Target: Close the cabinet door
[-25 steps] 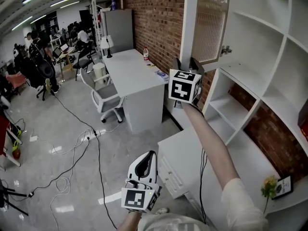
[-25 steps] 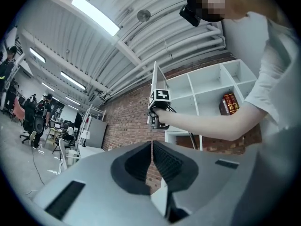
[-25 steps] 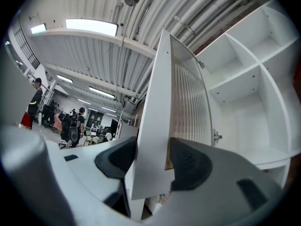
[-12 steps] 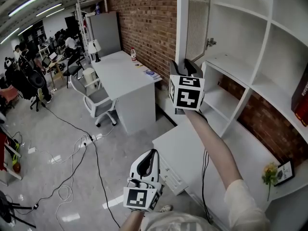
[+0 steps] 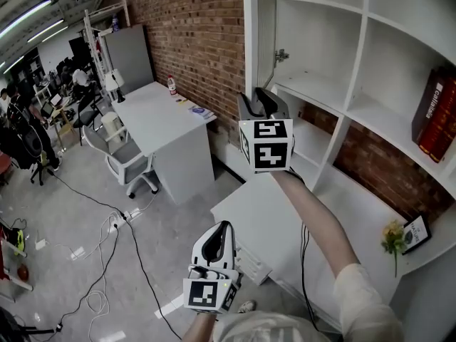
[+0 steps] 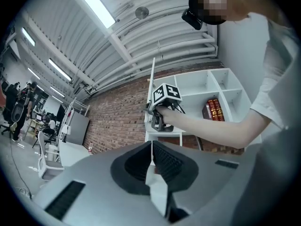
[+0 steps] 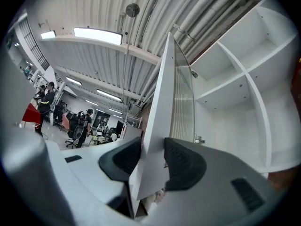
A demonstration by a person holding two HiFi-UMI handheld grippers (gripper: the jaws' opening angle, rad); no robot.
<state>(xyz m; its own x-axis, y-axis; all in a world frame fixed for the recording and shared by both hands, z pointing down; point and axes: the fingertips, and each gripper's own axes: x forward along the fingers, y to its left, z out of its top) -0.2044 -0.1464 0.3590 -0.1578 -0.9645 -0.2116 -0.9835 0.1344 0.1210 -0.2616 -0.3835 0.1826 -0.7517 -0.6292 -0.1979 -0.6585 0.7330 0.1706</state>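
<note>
The white cabinet door [image 5: 251, 27], with a ribbed glass panel, stands ajar at the left end of the white shelf unit [image 5: 365, 55]. My right gripper [image 5: 262, 100] is raised at the door's lower edge. In the right gripper view the door's frame [image 7: 162, 98] fills the gap of the right gripper [image 7: 151, 158]; its jaws are closing and both pads touch the frame. My left gripper [image 5: 222, 228] hangs low over the floor, shut with nothing in it. In the left gripper view the left gripper [image 6: 151, 147] has its pads together.
Red books [image 5: 436, 116] stand in a shelf bay at right. A yellow flower [image 5: 392, 237] and a small frame sit on the low white cabinet [image 5: 256, 205]. A white desk [image 5: 157, 109], an office chair [image 5: 125, 159] and floor cables [image 5: 107, 226] lie to the left.
The right gripper has moved with the door's lower edge toward the shelf unit, and the door now shows nearly edge-on. The left gripper stays low.
</note>
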